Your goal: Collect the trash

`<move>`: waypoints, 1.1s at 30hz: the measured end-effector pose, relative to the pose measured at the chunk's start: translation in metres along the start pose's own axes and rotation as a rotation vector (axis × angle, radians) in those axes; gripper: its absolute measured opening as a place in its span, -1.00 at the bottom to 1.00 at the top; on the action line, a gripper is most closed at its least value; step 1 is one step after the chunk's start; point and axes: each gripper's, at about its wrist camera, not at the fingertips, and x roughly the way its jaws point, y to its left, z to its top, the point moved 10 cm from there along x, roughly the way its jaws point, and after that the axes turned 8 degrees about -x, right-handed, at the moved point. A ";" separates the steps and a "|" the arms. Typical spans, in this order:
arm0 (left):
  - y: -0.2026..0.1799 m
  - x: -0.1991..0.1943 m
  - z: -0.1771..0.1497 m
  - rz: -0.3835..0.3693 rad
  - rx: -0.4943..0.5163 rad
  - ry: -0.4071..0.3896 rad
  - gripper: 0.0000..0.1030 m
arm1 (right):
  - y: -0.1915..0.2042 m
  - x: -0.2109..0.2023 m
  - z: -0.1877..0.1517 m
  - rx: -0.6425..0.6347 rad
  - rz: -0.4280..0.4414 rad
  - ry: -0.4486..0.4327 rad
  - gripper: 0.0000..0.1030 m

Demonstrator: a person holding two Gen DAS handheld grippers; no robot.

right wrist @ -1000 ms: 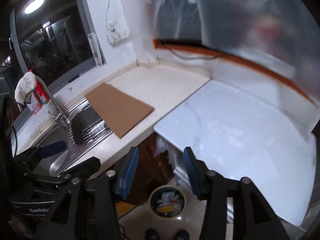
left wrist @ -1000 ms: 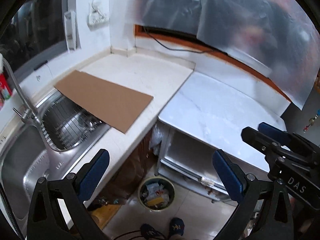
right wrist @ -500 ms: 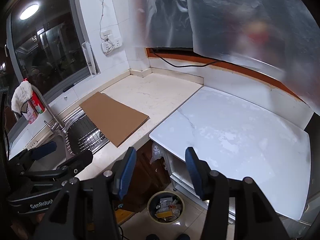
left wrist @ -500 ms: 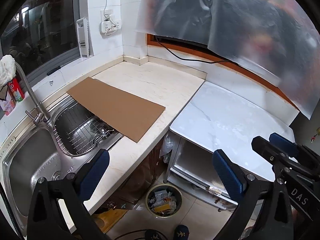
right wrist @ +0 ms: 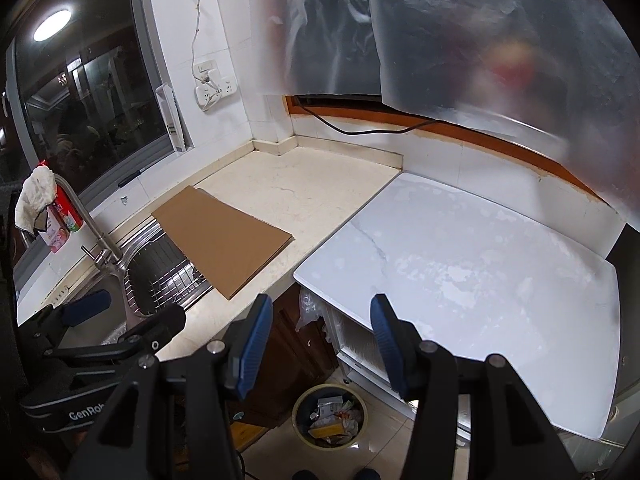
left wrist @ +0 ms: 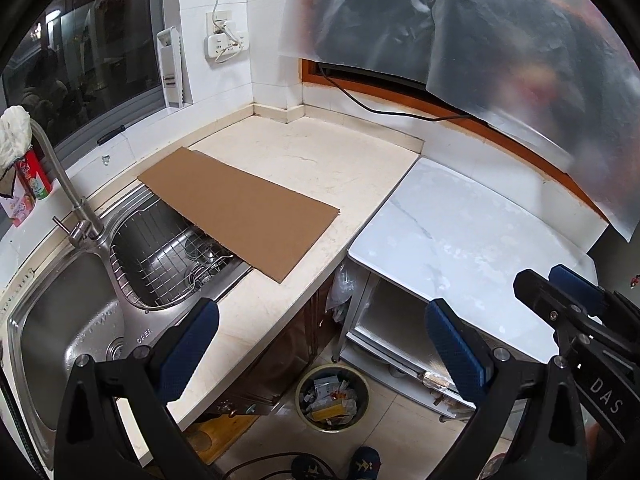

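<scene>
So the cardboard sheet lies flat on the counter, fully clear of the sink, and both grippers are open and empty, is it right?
Not fully. In the left wrist view the cardboard sheet overhangs the sink, covering part of its wire rack. The rest holds: left gripper and right gripper are open and empty.

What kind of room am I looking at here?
Most likely a small home kitchen: a steel sink with a tap, a stone counter along a tiled wall, and a full trash bin on the floor.

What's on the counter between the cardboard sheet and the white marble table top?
Only bare cream countertop lies between the cardboard sheet and the white marble table top; no trash shows there in either wrist view. Both tongs are open and empty.
</scene>
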 end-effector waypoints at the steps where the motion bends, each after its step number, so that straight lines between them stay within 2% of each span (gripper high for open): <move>1: 0.000 0.001 0.001 -0.002 0.001 0.001 0.97 | 0.000 0.000 0.000 0.000 0.000 0.001 0.00; 13: 0.004 0.000 -0.006 0.021 0.010 0.016 0.94 | -0.001 0.001 -0.007 0.004 -0.001 0.023 0.00; 33: 0.000 -0.006 -0.006 0.023 0.016 0.000 0.93 | 0.000 -0.005 -0.006 -0.006 -0.014 0.008 0.00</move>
